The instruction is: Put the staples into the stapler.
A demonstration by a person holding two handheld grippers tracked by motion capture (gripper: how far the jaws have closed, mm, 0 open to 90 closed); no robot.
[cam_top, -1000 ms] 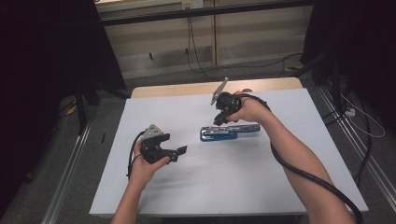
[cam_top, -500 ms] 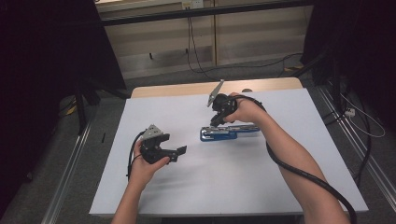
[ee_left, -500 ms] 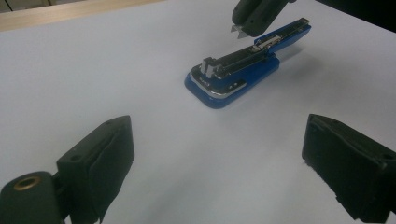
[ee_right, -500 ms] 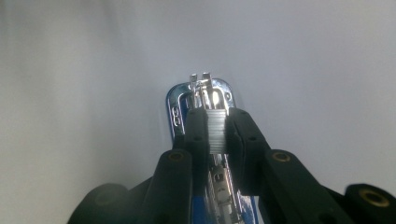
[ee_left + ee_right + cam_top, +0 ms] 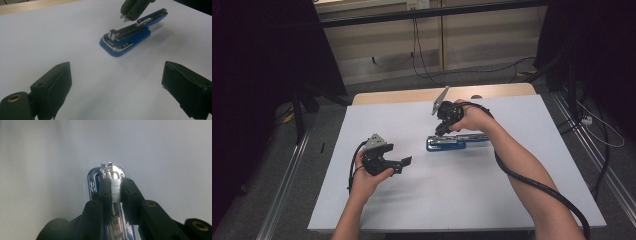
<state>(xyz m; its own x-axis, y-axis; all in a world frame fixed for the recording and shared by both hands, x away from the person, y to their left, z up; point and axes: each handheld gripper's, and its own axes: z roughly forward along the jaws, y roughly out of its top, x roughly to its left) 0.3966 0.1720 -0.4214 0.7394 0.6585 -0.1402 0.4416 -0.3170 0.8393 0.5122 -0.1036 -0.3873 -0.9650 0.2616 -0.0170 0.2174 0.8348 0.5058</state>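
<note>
**Staple strip poised over an open stapler**

At the left of the white table (image 5: pixel 472 200), the left gripper (image 5: pixel 404 162) hangs just above the surface with its jaws spread wide and nothing between them; in the left gripper view the two black pads (image 5: pixel 53 85) frame bare tabletop, aimed toward the stapler but well apart from it.

Further right, near the table's middle, lies the blue stapler (image 5: pixel 457 142), flat on its base with the top swung back, so the metal staple channel (image 5: pixel 127 30) is exposed along its length.

Over the stapler sits the right gripper (image 5: pixel 443 129), pointing down. Its jaws are nearly closed, pinching a short strip of staples (image 5: pixel 115 190) — the silver ridged block shows clearly between the pads in the right gripper view, lined up lengthwise with the channel and just above it.

The risks, as I judge them: the strip is thin and brittle, so a sideways nudge against the channel wall could snap it or scatter staples on the table. If it goes in tilted, it may jam on the rail rather than seat. Nothing braces the stapler — a downward push off-centre could slide or tip it, since the left gripper stands clear.
</note>
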